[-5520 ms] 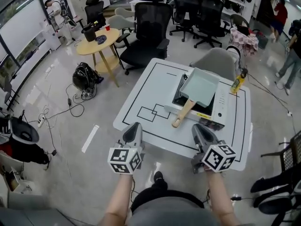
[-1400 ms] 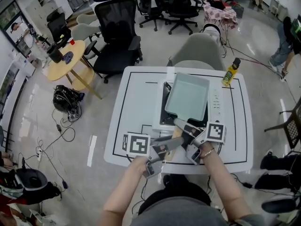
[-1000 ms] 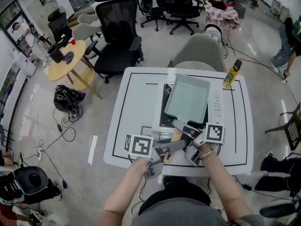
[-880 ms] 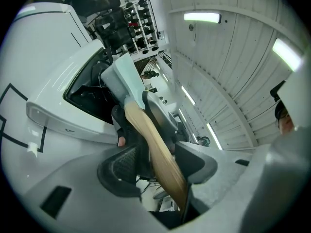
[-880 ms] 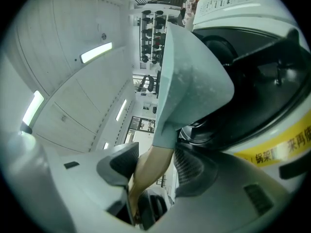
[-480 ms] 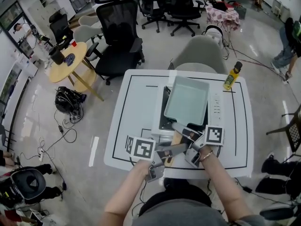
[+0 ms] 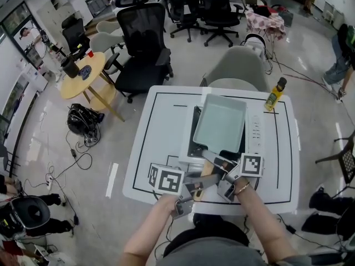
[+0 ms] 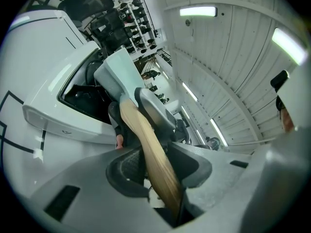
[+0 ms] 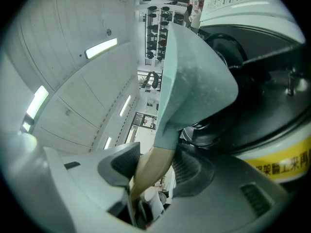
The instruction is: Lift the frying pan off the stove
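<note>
A pale green rectangular frying pan [image 7: 220, 123] sits over the burner of a portable stove [image 7: 253, 131] on the white table [image 7: 161, 126]. Its wooden handle [image 7: 208, 169] points toward me. My right gripper [image 7: 221, 168] is shut on the handle close to the pan; in the right gripper view the wood [image 9: 150, 171] fills the gap between the pads. My left gripper [image 7: 195, 183] reaches in from the left at the handle's near end. Its jaws are closing, with the handle [image 8: 146, 144] between them and touching both pads. I cannot tell whether the pan is off the burner.
A yellow bottle [image 7: 274, 96] stands at the table's far right corner. A grey chair [image 7: 238, 65] is tucked behind the table, with black office chairs [image 7: 141, 37] further back. The stove's black burner well [image 9: 262, 81] lies just under the pan.
The left gripper's jaws have drawn in around the end of the wooden handle. The right gripper stays on the handle near the pan. The pan has not visibly shifted.
</note>
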A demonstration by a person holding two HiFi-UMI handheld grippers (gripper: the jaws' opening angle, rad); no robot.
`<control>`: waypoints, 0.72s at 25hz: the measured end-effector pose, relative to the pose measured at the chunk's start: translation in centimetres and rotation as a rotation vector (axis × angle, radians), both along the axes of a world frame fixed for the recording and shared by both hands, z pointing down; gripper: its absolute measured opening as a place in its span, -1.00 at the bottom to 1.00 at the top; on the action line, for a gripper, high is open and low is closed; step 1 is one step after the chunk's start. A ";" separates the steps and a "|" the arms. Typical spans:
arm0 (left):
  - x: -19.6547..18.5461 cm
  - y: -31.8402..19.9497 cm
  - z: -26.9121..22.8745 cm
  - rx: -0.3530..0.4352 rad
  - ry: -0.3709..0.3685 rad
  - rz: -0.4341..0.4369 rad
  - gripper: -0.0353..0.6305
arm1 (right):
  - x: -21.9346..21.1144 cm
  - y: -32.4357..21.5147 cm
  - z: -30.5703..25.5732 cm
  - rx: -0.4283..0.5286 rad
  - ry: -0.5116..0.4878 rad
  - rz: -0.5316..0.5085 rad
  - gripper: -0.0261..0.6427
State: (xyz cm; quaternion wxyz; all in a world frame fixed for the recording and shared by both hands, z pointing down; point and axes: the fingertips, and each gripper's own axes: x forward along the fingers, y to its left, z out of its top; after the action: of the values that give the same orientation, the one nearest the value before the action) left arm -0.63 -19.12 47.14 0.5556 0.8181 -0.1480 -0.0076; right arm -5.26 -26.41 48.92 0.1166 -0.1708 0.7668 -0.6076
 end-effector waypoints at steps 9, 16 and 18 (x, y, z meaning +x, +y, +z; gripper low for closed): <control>-0.5 0.2 -0.2 0.052 -0.010 -0.023 -0.52 | -0.5 0.3 -0.5 0.040 0.003 -0.026 -0.32; -0.8 0.2 -1.1 0.104 -0.009 -0.051 -0.52 | -1.0 0.2 -2.2 0.101 0.006 -0.053 -0.32; -1.1 0.3 -1.5 0.117 -0.006 -0.058 -0.52 | -1.5 0.4 -2.8 0.119 0.004 -0.065 -0.32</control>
State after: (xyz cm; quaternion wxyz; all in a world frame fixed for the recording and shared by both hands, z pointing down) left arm -1.78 -18.81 45.62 0.5062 0.8445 -0.1726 -0.0301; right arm -6.77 -26.05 46.14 0.1055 -0.1398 0.8069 -0.5641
